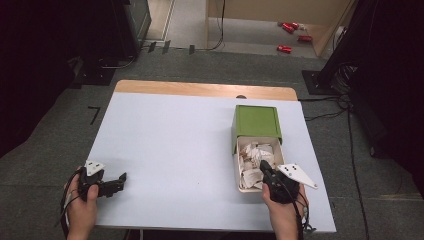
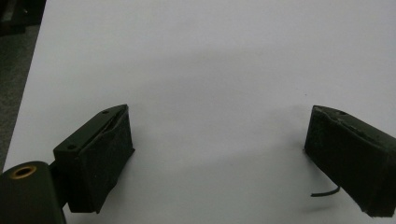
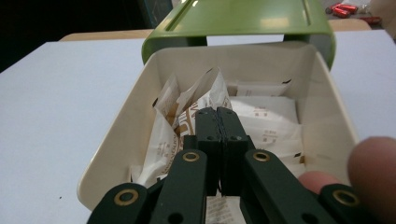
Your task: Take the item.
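**Right gripper closes on a sachet in the open drawer box**

Over at the left of the high view, the left gripper [image 1: 121, 179] lies idle near the table's [image 1: 170, 150] front edge, cradled in the person's left hand [image 1: 82, 207]. Its own view shows the two black pads set wide apart above bare white tabletop, with nothing between them.

Moving across, the middle of the table is plain white surface. Beyond it, toward the right, sits a small box with a green sleeve [image 1: 257, 121] and a cream drawer [image 1: 239, 172] pulled out toward the person. The drawer is heaped with white paper sachets [image 1: 256, 154] printed in brown.

At the right, the right gripper [image 1: 263, 165] reaches into the drawer from the front, held by the right hand [image 1: 285, 207]. In the right gripper view its jaws stand fully together, tips buried among the packets, and one crumpled sachet [image 3: 187, 112] rises just around and behind them. A pinch on its edge looks likely, though the exact fold caught between the pads is hidden.

Judging from this, the step in hand is picking a sachet out of the drawer. The next move would call for a straight lift clear of the cream wall, keeping the squeeze firm so the thin paper does not slip, and watching that neighbouring packets are not dragged out along with it.
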A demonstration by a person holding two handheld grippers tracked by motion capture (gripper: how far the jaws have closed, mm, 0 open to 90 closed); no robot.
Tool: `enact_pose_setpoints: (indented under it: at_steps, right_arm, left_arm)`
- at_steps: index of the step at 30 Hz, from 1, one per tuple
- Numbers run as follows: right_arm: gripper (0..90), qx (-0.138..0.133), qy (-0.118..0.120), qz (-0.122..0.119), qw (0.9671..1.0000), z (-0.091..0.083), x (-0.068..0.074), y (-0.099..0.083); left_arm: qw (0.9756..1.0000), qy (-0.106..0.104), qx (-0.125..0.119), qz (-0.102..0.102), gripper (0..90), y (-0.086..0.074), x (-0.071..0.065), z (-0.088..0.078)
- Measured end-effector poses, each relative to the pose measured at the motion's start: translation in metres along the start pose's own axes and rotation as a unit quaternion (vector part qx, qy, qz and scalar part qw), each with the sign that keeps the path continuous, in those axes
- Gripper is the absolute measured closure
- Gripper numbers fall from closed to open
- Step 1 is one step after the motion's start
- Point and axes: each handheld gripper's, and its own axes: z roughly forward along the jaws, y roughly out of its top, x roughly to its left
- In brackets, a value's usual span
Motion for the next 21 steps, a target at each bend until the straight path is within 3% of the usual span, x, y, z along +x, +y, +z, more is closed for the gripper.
enact_pose_setpoints:
  at_steps: [21]
  right_arm:
    - [90.0,-0.058,-0.036,0.008,0.9977,-0.026,-0.033,0.017]
  left_arm:
    - [1.0000,0.000,0.000,0.000,8.1,0.000,0.000,0.000]
